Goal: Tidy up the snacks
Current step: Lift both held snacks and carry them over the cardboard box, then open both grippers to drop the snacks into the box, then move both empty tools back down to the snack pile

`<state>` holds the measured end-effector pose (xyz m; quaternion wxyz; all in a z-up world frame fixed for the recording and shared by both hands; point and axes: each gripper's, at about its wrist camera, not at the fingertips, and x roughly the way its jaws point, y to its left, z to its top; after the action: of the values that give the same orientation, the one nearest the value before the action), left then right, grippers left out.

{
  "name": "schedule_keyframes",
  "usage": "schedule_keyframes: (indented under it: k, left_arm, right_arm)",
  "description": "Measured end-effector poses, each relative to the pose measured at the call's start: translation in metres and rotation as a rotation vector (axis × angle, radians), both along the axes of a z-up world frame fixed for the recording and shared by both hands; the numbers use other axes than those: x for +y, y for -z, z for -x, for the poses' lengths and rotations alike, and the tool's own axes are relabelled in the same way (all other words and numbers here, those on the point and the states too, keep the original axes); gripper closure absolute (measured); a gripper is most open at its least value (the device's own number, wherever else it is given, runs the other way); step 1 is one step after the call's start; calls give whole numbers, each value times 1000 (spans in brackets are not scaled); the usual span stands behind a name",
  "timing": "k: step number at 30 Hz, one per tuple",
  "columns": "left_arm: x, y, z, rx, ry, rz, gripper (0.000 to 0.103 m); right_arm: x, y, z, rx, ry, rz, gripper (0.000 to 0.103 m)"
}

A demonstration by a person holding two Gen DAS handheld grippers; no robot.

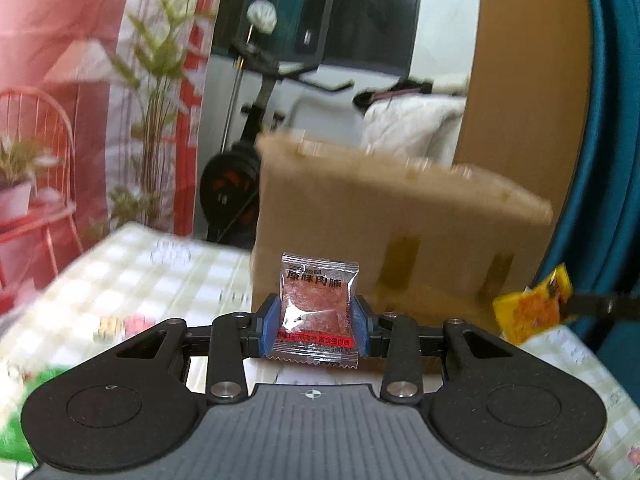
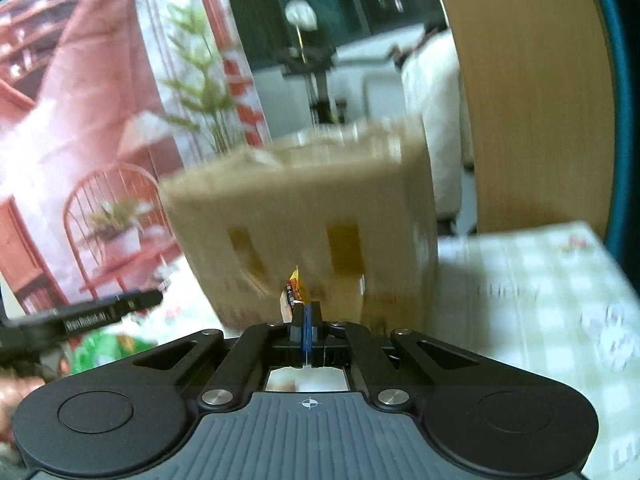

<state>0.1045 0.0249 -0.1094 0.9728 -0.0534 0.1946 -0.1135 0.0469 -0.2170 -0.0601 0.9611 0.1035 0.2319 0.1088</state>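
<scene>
The left gripper point(image 1: 314, 322) was clamped on a clear red jerky packet point(image 1: 316, 308), held upright before the cardboard box point(image 1: 400, 232). The right gripper point(image 2: 306, 316) pinched a yellow snack packet point(image 2: 294, 286) edge-on, both above the checked tablecloth point(image 1: 132, 264).
</scene>
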Motion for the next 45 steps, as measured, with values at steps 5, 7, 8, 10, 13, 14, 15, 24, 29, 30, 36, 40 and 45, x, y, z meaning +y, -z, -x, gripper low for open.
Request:
schedule_keyframes:
  k: [5,7,8,10,13,14,15,24,29,30,36,40,45]
  left_arm:
    - [-11,-42,-11,-118,21,-6,63]
    - [-18,-60,-23,-151,31,7,63]
    - [-22,-66,-30,-162,40,11,63]
    - [-33,-79,-48,-184,49,1,63]
    - [-52,-87,-77,-176,69,-19,63]
    - [-59,-87,-88,-164,76,-23,63]
    - [-67,-86,-99,-153,80,-28,63]
    - [-84,-64,-147,-16,109,-95,51]
    - [-65,-61,-135,15,75,-83,36]
    - [-60,-61,-131,23,77,-76,36]
    - [-43,-69,-96,2,96,-74,32]
    - [-34,-70,-73,-1,94,-59,28]
    - [-26,-58,-52,15,88,-47,28]
  right_arm:
    - [-11,-59,-16,-148,-2,19,103]
    - [-15,-76,-30,-190,2,43,103]
    - [-16,-82,-40,-203,4,56,103]
    - [-18,-88,-61,-205,18,90,103]
    - [-19,-82,-99,-163,48,145,103]
    - [-21,-78,-110,-139,58,151,103]
    - [-22,-72,-121,-115,74,158,103]
    - [-12,-26,-144,-7,114,181,88]
    - [-4,-32,-122,-26,89,221,72]
    - [-6,-34,-115,-28,86,225,71]
    - [-6,-42,-79,-51,50,206,62]
    - [-5,-40,-61,-52,40,199,62]
    - [-7,-32,-40,-48,46,189,62]
